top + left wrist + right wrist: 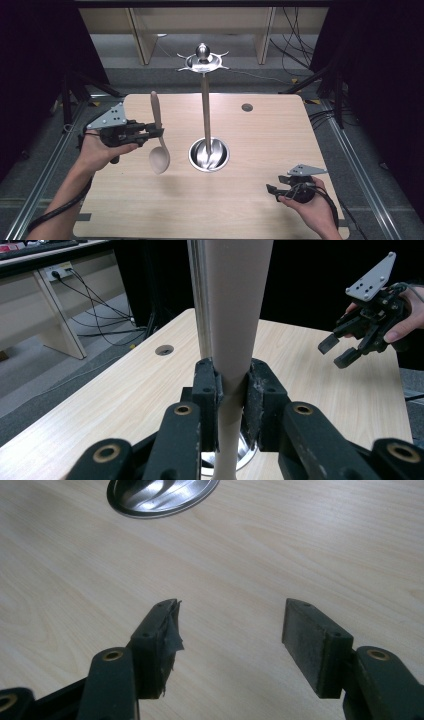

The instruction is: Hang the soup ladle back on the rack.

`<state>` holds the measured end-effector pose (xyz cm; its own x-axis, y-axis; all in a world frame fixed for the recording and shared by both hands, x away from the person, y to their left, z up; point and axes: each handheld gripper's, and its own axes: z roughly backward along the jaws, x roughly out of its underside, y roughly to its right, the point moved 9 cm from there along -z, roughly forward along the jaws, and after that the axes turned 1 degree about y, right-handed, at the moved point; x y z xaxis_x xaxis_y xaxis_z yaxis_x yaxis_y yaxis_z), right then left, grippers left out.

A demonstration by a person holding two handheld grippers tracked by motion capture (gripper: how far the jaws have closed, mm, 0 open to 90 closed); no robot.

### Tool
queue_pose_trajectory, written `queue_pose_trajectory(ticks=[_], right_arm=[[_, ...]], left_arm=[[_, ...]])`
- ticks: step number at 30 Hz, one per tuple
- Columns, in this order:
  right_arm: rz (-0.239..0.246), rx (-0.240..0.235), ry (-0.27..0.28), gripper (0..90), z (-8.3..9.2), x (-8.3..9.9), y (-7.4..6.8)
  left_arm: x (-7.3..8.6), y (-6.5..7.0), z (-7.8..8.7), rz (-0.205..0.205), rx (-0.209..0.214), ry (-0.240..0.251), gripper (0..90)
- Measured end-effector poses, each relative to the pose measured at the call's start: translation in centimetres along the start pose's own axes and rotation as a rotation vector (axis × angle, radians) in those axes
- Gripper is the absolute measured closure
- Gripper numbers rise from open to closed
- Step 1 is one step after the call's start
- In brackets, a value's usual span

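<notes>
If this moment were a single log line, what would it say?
left claw: shut on wooden spoon, bowl down, lifted | right claw: open, above table | utensil stand: mid-table

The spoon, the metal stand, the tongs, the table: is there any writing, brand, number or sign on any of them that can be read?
None can be read.
Wooden spoon, held in the left tongs: plain, no marking.
Metal stand and its base: bare metal.
Right tongs, open over the table: the grey plate bears holes, no letters.
Wall socket in the left gripper view: too small to tell.
</notes>
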<state>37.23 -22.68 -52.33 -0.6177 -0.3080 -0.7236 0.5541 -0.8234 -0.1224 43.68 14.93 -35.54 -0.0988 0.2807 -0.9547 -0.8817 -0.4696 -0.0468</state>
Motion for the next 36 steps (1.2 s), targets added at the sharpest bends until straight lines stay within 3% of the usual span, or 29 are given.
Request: queue_pose_trajectory(ticks=[5, 6, 8, 9, 36], right_arm=[[0.003, 0.0, 0.0, 40.3, 0.0, 0.0, 0.0], [-0.026, -0.001, -0.004, 40.3, 0.0, 0.1, -0.2], [0.014, 0.008, 0.001, 40.3, 0.0, 0.0, 0.1], [-0.01, -0.001, -0.001, 40.3, 0.0, 0.0, -0.1], [0.005, -0.001, 0.0, 40.3, 0.0, 0.0, 0.1]], left_arm=[[-0.5, -0.1, -0.2, -0.005, 0.007, -0.002, 75.7], [-0.6, -0.2, -0.3, -0.009, 0.007, -0.004, 75.7], [-0.8, -0.3, -0.3, -0.011, 0.009, -0.006, 75.6], [-0.9, -0.3, -0.4, -0.009, 0.01, -0.005, 75.6], [-2.3, -2.0, -1.3, -0.014, 0.072, -0.026, 75.6]])
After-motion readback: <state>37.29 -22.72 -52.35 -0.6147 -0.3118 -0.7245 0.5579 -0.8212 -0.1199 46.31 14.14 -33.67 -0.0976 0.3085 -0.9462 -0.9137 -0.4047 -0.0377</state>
